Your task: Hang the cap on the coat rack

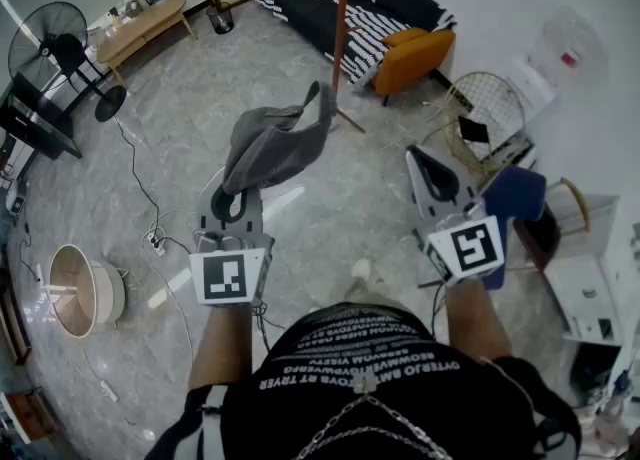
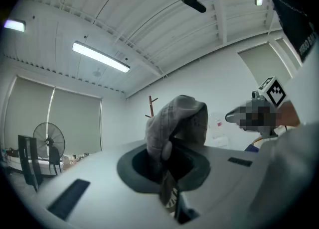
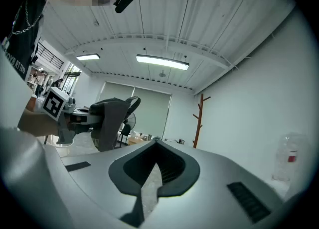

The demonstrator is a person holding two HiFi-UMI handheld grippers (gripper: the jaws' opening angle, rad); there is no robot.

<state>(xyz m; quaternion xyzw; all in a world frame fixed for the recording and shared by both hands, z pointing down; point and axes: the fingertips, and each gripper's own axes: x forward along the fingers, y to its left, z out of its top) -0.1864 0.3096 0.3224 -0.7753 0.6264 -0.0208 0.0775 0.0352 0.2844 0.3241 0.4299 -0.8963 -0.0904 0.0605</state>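
Left gripper (image 1: pixel 236 198): jaws clenched on a lower fold of the soft grey fabric cap (image 1: pixel 275 143). The cap stands up out of the jaws and slumps forward, limp and creased, with its strap loop uppermost. Right gripper (image 1: pixel 425 168): jaws closed together, nothing between them. The slim brown wooden coat rack (image 1: pixel 340 28) stands upright, ahead of the cap and well apart from it. Its short pegs angle upward near the top. The left gripper appears the nearer to the rack, so the coming move probably runs forward and upward to a peg.
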